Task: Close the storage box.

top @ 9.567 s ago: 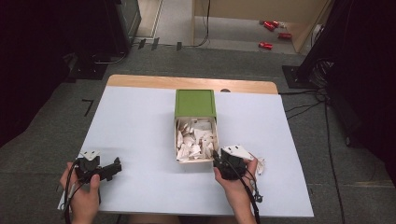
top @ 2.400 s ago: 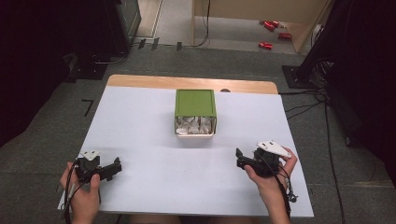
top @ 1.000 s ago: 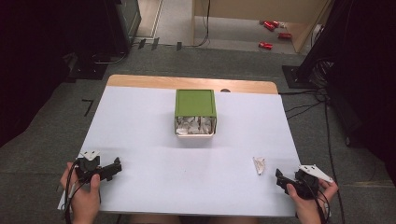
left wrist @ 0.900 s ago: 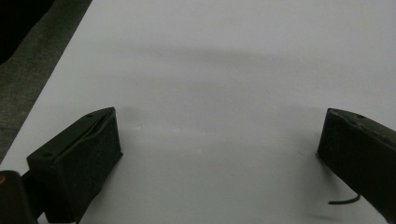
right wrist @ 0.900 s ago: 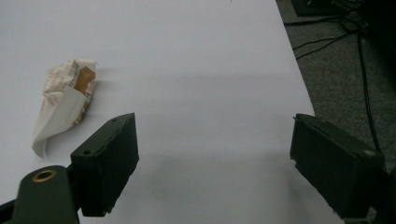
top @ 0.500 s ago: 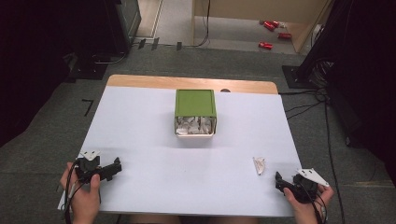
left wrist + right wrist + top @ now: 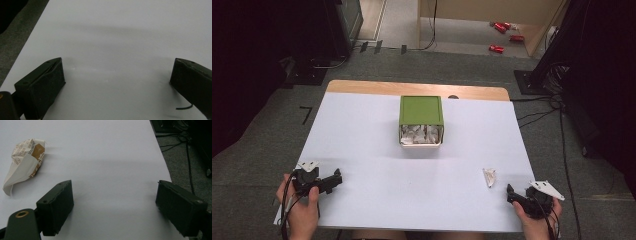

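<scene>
The right gripper (image 7: 511, 192) sits at the near right corner of the white surface (image 7: 362, 145), held in the person's right hand (image 7: 537, 222). In the right gripper view its two black jaws stand wide apart with nothing between them, so this gripper (image 7: 113, 207) is open and empty. A small crumpled paper packet (image 7: 23, 163), white with some brown print on it, lies flat on the surface just beside the gripper, a little ahead of its left jaw and not touching it. From the high view the packet (image 7: 488, 176) lies near the right edge.

The left gripper (image 7: 334, 180) rests at the near left corner, held in the left hand (image 7: 302, 210). In the left gripper view its jaws are wide apart too, with only bare surface between them, so it (image 7: 117, 75) is open and holds nothing.

Farther off, near the middle of the surface, stands a green box (image 7: 421, 111). Its open side faces the person, and white crumpled papers (image 7: 419, 135) show inside it. The box is well apart from both grippers.
</scene>
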`<act>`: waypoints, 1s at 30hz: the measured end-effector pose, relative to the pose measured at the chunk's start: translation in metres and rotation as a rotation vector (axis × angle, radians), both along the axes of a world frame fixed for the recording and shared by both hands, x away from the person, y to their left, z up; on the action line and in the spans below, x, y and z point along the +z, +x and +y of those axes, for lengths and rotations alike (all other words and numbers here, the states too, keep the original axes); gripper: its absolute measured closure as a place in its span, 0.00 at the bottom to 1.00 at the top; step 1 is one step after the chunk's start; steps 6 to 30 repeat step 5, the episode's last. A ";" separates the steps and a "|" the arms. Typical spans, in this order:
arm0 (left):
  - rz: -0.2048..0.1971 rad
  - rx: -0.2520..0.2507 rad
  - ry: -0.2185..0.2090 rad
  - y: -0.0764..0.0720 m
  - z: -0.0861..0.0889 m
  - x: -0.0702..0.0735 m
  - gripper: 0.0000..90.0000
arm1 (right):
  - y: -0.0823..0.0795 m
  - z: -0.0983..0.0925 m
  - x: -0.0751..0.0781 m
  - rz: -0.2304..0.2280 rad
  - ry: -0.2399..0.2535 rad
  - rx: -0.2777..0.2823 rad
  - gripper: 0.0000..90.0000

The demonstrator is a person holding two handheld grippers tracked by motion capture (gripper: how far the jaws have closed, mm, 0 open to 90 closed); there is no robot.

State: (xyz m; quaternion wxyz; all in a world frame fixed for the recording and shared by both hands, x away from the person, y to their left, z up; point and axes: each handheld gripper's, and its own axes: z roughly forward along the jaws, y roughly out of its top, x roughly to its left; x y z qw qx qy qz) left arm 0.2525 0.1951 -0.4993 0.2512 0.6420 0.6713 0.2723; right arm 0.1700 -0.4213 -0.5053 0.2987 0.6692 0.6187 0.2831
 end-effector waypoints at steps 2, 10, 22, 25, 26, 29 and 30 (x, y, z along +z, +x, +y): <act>0.000 0.000 0.000 0.000 0.000 0.000 0.00 | 0.000 0.000 0.000 0.003 0.002 -0.001 0.16; 0.000 0.000 0.000 0.000 0.000 0.000 0.00 | 0.000 0.000 0.000 0.001 0.000 0.000 0.16; 0.000 0.000 0.000 0.000 0.000 0.000 0.00 | 0.000 0.000 0.000 0.001 0.000 0.000 0.16; 0.000 0.000 0.000 0.000 0.000 0.000 0.00 | 0.000 0.000 0.000 0.001 0.000 0.000 0.16; 0.000 0.000 0.000 0.000 0.000 0.000 0.00 | 0.000 0.000 0.000 0.001 0.000 0.000 0.16; 0.000 0.000 0.000 0.000 0.000 0.000 0.00 | 0.000 0.000 0.000 0.001 0.000 0.000 0.16; 0.000 0.000 0.000 0.000 0.000 0.000 0.00 | 0.000 0.000 0.000 0.001 0.000 0.000 0.16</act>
